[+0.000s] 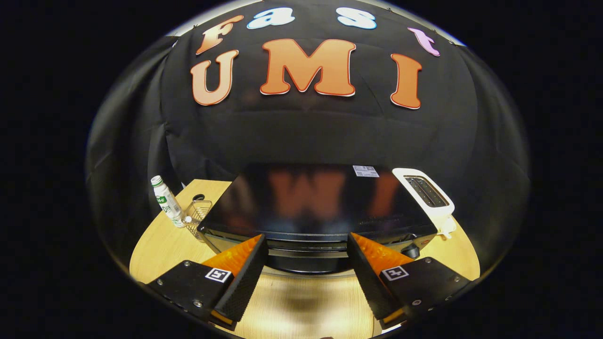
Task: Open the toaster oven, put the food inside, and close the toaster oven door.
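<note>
The black toaster oven (313, 202) sits on the wooden table (155, 245), seen from above with its glossy top toward me. Its door (306, 263) is shut, and the handle bar (307, 253) runs along the front top edge just ahead of my fingers. My gripper (307, 245) is open, its two orange-and-black fingers (242, 273) spread wide to either side of the handle, nothing between them. I cannot make out the food.
A white pop-up toaster (426, 195) stands against the oven's right side. Left of the oven are a small wire basket (198, 214) and a white bottle with a green cap (166, 200). Bare wood lies under my fingers.
</note>
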Demonstrator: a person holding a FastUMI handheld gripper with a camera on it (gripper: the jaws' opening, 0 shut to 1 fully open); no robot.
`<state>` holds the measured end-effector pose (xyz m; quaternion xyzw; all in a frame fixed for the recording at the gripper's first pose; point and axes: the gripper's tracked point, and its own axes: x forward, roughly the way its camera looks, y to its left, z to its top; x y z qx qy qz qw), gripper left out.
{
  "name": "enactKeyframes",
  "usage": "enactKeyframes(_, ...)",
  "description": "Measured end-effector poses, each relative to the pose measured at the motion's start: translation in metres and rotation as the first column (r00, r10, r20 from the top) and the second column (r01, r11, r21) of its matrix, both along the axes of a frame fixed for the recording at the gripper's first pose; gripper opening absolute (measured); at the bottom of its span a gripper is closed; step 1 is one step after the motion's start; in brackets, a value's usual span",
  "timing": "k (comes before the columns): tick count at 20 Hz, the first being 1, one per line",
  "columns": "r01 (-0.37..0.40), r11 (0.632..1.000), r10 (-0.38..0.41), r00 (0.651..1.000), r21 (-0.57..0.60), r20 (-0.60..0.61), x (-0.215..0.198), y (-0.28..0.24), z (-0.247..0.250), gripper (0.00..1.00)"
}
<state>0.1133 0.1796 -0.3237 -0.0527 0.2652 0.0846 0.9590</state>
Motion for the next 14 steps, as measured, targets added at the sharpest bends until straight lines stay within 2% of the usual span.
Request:
enactKeyframes(8,0.021,0.999,-0.022,1.0,-0.027,-0.011,-0.069,-0.013,-0.018,1.0)
enactKeyframes(10,0.063,0.997,-0.061,0.997,0.036,-0.039,-0.089,-0.017,-0.03,1.0)
enactKeyframes(14,0.045,0.999,-0.044,0.996,0.007,-0.075,-0.116,-0.022,-0.057,0.99)
